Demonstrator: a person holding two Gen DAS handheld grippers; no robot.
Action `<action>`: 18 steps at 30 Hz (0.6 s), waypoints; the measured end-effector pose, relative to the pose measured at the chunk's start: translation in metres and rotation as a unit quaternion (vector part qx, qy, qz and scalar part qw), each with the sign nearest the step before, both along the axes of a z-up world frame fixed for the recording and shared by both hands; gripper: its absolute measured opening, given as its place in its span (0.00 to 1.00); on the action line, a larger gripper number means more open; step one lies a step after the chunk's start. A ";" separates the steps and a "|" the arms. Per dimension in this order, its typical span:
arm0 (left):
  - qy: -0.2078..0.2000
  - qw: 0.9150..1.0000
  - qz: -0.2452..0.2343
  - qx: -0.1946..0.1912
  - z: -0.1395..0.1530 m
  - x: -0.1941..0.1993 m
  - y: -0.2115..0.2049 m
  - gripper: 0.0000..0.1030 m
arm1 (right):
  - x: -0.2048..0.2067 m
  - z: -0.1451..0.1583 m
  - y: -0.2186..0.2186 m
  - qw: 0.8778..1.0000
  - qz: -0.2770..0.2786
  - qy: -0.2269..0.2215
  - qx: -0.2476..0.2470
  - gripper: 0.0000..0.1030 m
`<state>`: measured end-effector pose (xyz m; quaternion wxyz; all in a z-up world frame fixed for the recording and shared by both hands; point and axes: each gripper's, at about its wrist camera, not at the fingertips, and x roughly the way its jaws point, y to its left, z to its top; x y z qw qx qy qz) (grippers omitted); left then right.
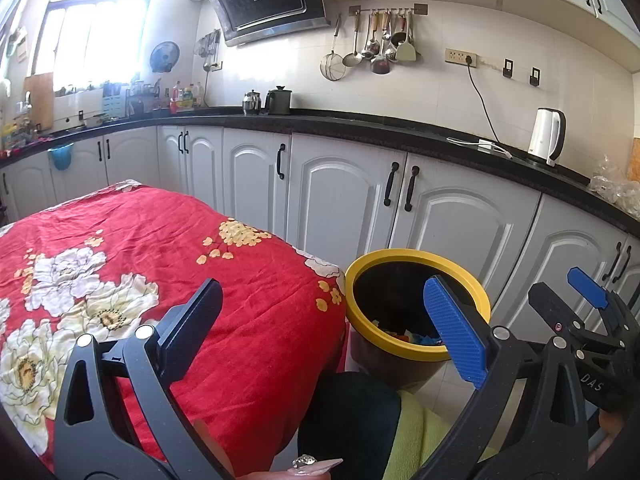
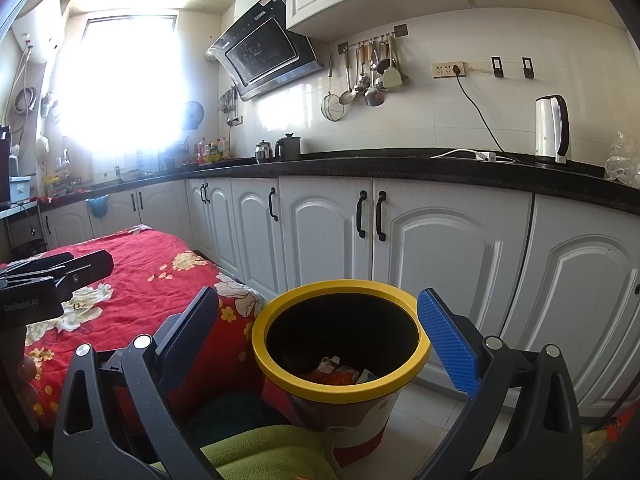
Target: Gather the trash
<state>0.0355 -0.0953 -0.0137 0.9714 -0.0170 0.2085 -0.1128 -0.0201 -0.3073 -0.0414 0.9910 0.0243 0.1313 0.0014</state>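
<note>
Right wrist view: the right gripper (image 2: 318, 336) hangs released and empty, the trash bin (image 2: 340, 390) between its fingers, scraps inside. The left gripper (image 1: 324, 332), also released, faces a bare red tablecloth (image 1: 168, 240); collecting appears finished.

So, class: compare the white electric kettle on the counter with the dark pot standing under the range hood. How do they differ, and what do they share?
The white electric kettle is tall and slim, while the dark pot is short and squat. The kettle is white with a black handle; the pot is dark all over. The kettle stands alone near the right end of the black countertop, whereas the pot has a small shiny metal teapot right beside it. Both stand upright on the same countertop against the tiled wall.
</note>
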 end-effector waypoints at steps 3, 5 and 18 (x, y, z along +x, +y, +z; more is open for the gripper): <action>0.000 1.000 0.000 0.000 0.000 0.000 0.000 0.90 | 0.000 0.000 0.000 1.000 0.000 0.000 0.000 0.94; 0.000 1.000 0.000 0.000 0.000 0.000 0.000 0.90 | 0.000 0.000 0.000 1.000 0.000 0.000 0.000 0.94; 0.000 1.000 0.001 0.002 0.001 0.000 0.000 0.90 | 0.000 0.000 0.000 1.000 0.001 0.001 0.000 0.94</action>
